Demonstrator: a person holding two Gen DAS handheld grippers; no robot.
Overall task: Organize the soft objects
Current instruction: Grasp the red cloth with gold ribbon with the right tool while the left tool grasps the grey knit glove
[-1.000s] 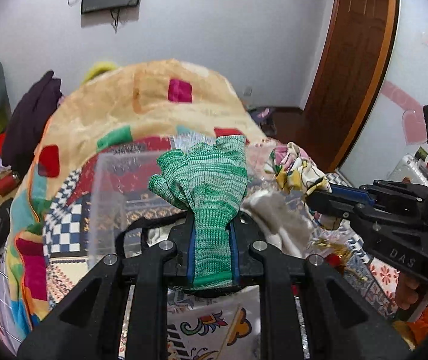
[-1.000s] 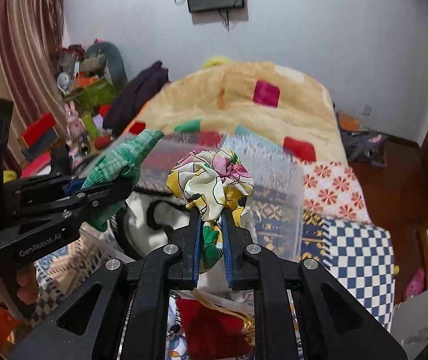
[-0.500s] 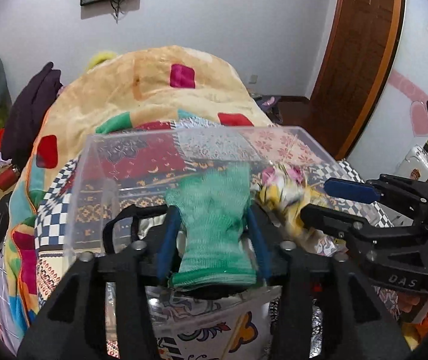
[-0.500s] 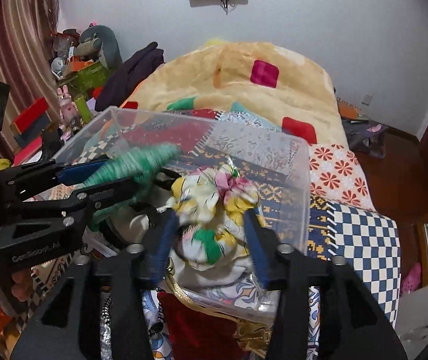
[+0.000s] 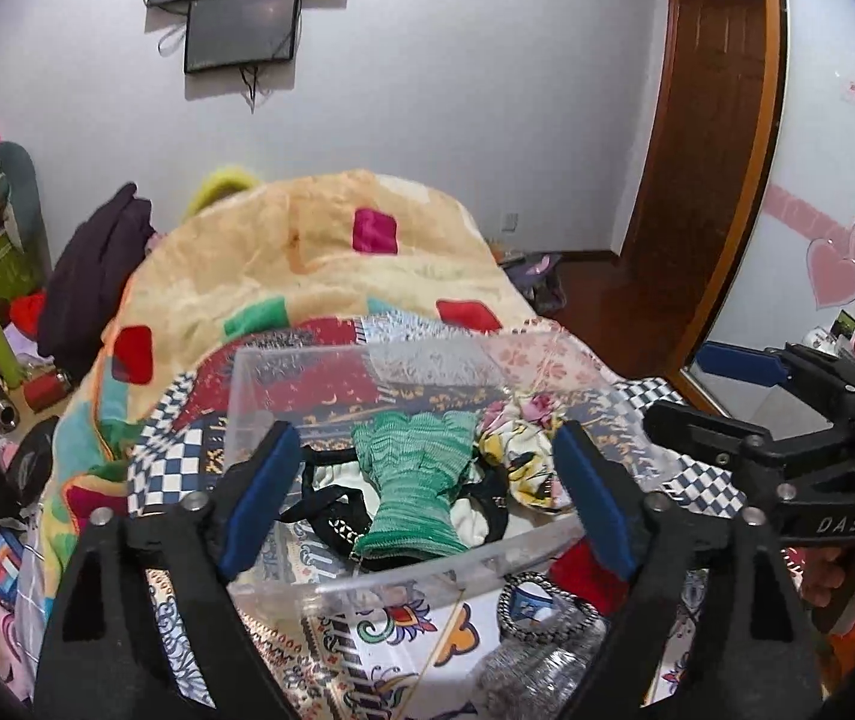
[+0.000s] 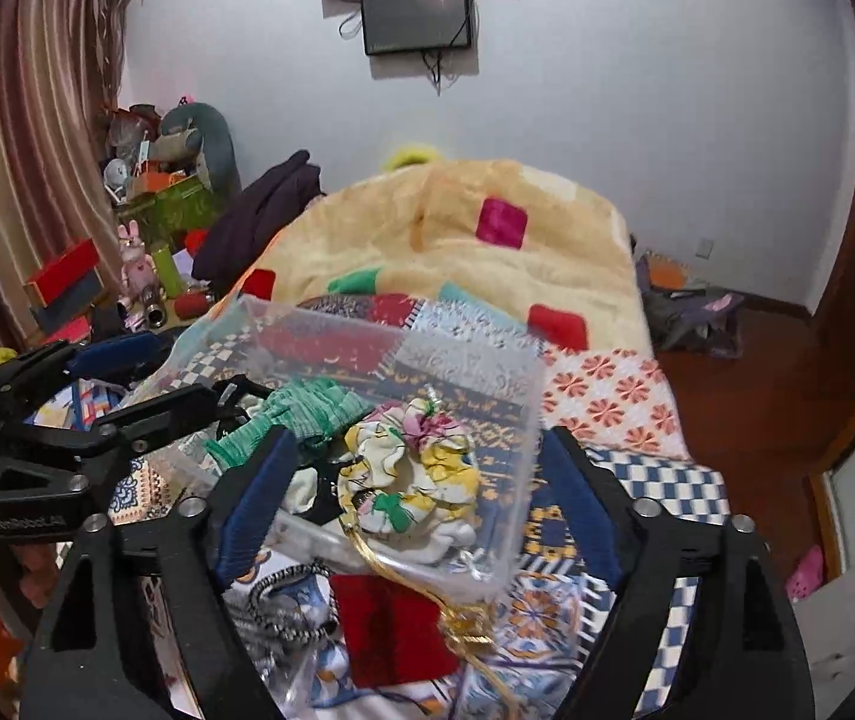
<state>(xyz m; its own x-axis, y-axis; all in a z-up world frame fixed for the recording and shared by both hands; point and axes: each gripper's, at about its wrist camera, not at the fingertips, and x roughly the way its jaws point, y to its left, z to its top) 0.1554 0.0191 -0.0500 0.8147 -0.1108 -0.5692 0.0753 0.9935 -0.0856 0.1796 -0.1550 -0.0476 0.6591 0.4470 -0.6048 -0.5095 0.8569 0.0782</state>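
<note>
We hold the left gripper (image 5: 421,498) over the near edge of the clear plastic bin (image 5: 283,360), and its blue-padded fingers (image 5: 256,492) are spread wide with nothing between them. The green knit glove (image 5: 415,480) lies released inside the bin, cuff toward us, resting on a black-and-white garment (image 5: 331,498). Just to its right, touching it, sits the floral fabric scrunchie (image 5: 523,456), also inside the bin.

From the right wrist view, our right gripper (image 6: 415,504) is likewise released, its fingers (image 6: 253,498) wide apart on either side of the scrunchie (image 6: 409,474) without touching it. The glove (image 6: 301,414) lies to the left of the scrunchie there, and the left gripper (image 6: 145,384) reaches in from the left, close to the bin's wall (image 6: 517,396).

The bin stands on the bed (image 5: 319,246), which is covered with a patchwork quilt and a yellow blanket with coloured squares. In front of the bin, on the bed, we see a red cloth (image 6: 391,630), a gold cord (image 6: 463,624) and a braided black-and-white cord (image 6: 283,606). A dark garment (image 5: 97,264) lies at the left side of the bed, a screen (image 5: 241,30) hangs on the wall, and a wooden door (image 5: 709,138) stands at the right.
</note>
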